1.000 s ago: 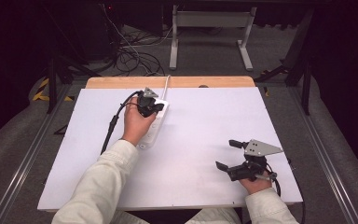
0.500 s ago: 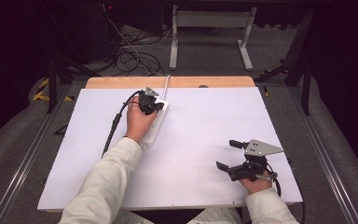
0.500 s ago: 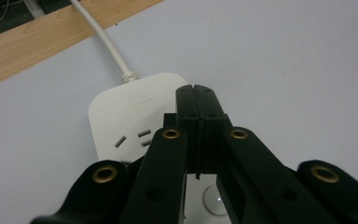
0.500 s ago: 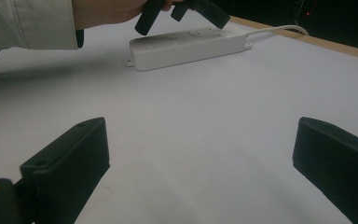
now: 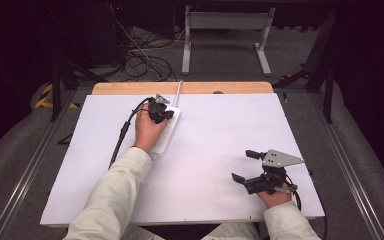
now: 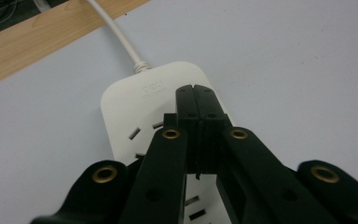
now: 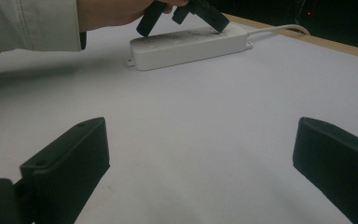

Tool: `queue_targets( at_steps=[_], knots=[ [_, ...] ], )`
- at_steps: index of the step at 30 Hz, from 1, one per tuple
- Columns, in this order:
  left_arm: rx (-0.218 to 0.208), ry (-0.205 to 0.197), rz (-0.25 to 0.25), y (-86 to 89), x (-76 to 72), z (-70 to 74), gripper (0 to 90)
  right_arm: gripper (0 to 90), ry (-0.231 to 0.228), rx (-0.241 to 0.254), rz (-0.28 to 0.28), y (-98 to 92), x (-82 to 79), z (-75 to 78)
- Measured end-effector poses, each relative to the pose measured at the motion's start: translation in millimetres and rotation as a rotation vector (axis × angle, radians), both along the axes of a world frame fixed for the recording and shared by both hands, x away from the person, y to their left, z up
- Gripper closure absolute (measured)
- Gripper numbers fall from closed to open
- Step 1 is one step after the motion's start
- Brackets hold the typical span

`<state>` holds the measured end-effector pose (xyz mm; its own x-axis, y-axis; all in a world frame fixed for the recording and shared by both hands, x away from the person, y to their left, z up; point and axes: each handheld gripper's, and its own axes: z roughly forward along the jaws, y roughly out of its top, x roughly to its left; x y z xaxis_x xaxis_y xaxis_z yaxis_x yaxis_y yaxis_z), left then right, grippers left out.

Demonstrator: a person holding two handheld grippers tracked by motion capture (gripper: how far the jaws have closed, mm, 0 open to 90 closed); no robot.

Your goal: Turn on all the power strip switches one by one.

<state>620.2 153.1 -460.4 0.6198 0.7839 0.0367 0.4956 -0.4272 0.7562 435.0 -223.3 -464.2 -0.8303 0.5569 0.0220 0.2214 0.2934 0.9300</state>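
Barely shifted since a second ago: left gripper (image 5: 159,111) eased slightly down and along the power strip (image 5: 166,134), right gripper (image 5: 252,172) unmoved.

At far left of the high view, black cable (image 5: 122,136) trailing from the left gripper down across the white surface (image 5: 215,140). Next, the left hand (image 5: 149,131) lying over the strip, jaws pressed together with nothing between them, tips poised over the strip's top face near its cord end; touching or just above, impossible to tell. From the left gripper view, shut jaw tips over the strip (image 6: 135,116) just past the logo, socket slots showing to their left, white cord (image 6: 116,37) running off toward the wooden edge (image 6: 37,42).

Strip itself: long, white, hard plastic, lying lengthwise away from the person in the surface's left half. Probably light but rigid, smooth and fairly slippery on this sheet, so likely to slide under a sideways push; stiff cord apt to tug it back. Best taken across its narrow width, on the long side walls near the middle, not on the cord.

Farther right, bare white sheet, then the right gripper near the front right corner, well apart from the strip, jaws spread wide and empty. In the right gripper view, strip (image 7: 191,46) far ahead between the open jaws' line of sight.
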Motion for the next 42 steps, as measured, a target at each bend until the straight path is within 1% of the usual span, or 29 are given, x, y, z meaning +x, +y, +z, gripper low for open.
queue_targets(
  at_steps=[5,8,11,13,15,20,22,23,30,33,35,37,39,42],
  knots=[
    [0.009,-0.006,-0.015,-1.9,1.6,0.3,90.0,4.1,0.000,-0.003,0.001,0.0,0.5,-0.4],
    [0.003,0.007,-0.020,-2.4,3.0,0.8,90.0,4.1,0.002,-0.004,0.000,-0.1,0.9,-0.7],
    [0.004,0.015,-0.036,-4.7,4.3,1.6,90.0,4.1,0.005,-0.004,0.001,0.1,1.1,-1.0],
    [-0.001,0.024,-0.030,-6.7,4.6,1.8,90.0,4.2,0.005,-0.004,0.001,-0.1,1.1,-1.0],
    [0.004,0.025,-0.025,-7.4,4.5,1.9,90.0,4.1,0.005,-0.003,0.001,-0.3,1.0,-1.0],
    [-0.003,0.031,-0.013,-6.9,4.9,1.7,90.0,4.1,0.004,-0.003,0.003,-0.6,0.7,-0.9],
    [-0.017,0.047,0.004,-6.8,5.1,1.9,90.0,4.1,0.004,-0.003,0.003,-0.6,0.9,-1.1],
    [-0.016,0.049,0.007,-7.3,5.1,1.8,90.0,4.1,0.005,-0.003,0.004,-0.5,1.0,-1.2],
    [0.000,0.048,0.021,-9.4,4.4,1.6,90.0,4.2,0.007,-0.004,0.007,0.5,0.6,-1.4],
    [0.022,0.043,0.024,-12.1,3.3,2.0,90.0,4.2,0.008,-0.005,0.008,0.7,0.6,-1.5],
    [0.026,0.043,0.024,-12.5,3.3,2.1,90.0,4.2,0.007,-0.005,0.009,0.9,0.4,-1.5],
    [0.018,0.055,0.025,-12.2,3.1,2.2,90.0,4.1,0.007,-0.005,0.009,0.7,0.4,-1.5],
    [0.039,0.048,0.021,-14.2,1.9,2.7,90.0,4.2,0.006,-0.004,0.009,0.7,0.3,-1.4],
    [0.054,0.045,0.023,-17.0,0.7,3.1,90.0,4.2,0.007,-0.005,0.009,0.9,0.3,-1.5]
  ],
)
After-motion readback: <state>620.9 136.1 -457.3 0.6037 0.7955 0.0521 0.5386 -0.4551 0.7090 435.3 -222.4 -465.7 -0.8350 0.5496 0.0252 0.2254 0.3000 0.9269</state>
